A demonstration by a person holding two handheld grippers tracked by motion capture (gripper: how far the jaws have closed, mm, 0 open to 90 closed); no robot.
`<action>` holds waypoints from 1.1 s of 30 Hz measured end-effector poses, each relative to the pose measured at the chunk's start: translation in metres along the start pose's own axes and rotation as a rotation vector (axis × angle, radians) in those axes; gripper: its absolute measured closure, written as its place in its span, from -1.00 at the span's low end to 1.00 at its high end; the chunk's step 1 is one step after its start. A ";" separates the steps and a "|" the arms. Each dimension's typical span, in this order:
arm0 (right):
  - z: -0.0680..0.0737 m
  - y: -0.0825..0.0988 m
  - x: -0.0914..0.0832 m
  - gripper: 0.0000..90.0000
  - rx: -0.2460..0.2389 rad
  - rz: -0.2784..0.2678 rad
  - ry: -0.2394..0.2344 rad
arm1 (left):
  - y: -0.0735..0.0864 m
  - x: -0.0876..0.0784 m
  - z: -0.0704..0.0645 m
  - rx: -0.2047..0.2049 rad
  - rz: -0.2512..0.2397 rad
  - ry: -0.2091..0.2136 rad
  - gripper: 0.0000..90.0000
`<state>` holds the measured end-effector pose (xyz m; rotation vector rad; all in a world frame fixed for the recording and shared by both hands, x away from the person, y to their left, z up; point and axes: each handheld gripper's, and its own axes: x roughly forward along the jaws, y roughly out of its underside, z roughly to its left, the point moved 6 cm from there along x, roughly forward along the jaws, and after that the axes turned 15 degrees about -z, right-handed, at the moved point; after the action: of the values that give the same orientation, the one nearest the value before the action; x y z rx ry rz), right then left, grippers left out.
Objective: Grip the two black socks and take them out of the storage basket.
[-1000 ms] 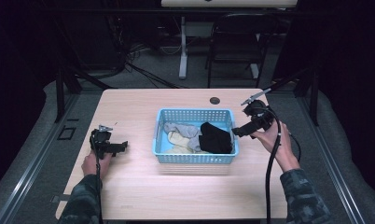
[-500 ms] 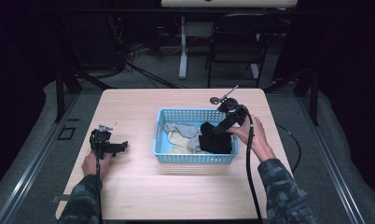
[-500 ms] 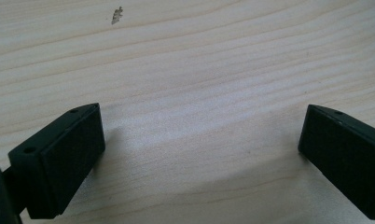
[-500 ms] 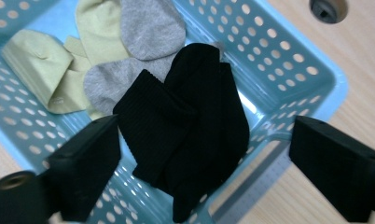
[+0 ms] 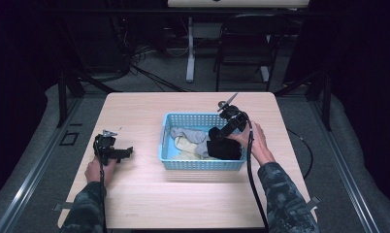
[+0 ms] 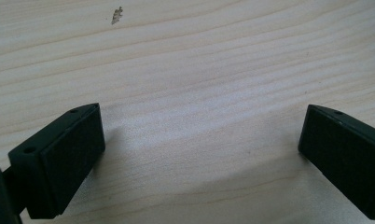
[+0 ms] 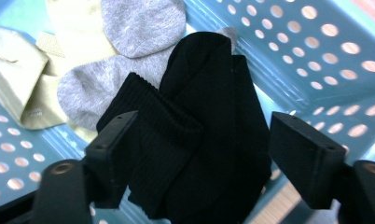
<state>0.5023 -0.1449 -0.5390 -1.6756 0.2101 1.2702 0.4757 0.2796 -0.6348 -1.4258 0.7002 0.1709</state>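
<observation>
Black sock lies bunched in the right end of the blue basket, on the grey sock. Right claw straddles it, jaws just closing, pads not yet pressing: grasp step. Next: finish the pinch, lift out. Left claw rests apart on the surface.

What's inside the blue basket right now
The blue basket holds a black sock lying partly over a grey sock, with a pale yellow sock beside them. Whatever lies beneath the black sock is covered.
</observation>
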 end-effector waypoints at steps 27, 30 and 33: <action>0.001 0.011 0.032 0.64 0.038 0.155 -0.017 | 0.000 0.000 0.000 -0.001 -0.001 0.000 -0.99; 0.002 0.010 0.028 0.76 0.042 0.153 -0.024 | 0.000 0.000 0.000 -0.002 -0.001 -0.001 -0.99; 0.005 0.009 0.025 0.80 0.036 0.141 -0.022 | 0.000 0.000 0.000 -0.003 -0.001 -0.001 -0.99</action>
<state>0.5044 -0.1362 -0.5642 -1.6383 0.3412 1.3802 0.4758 0.2794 -0.6349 -1.4286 0.6988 0.1716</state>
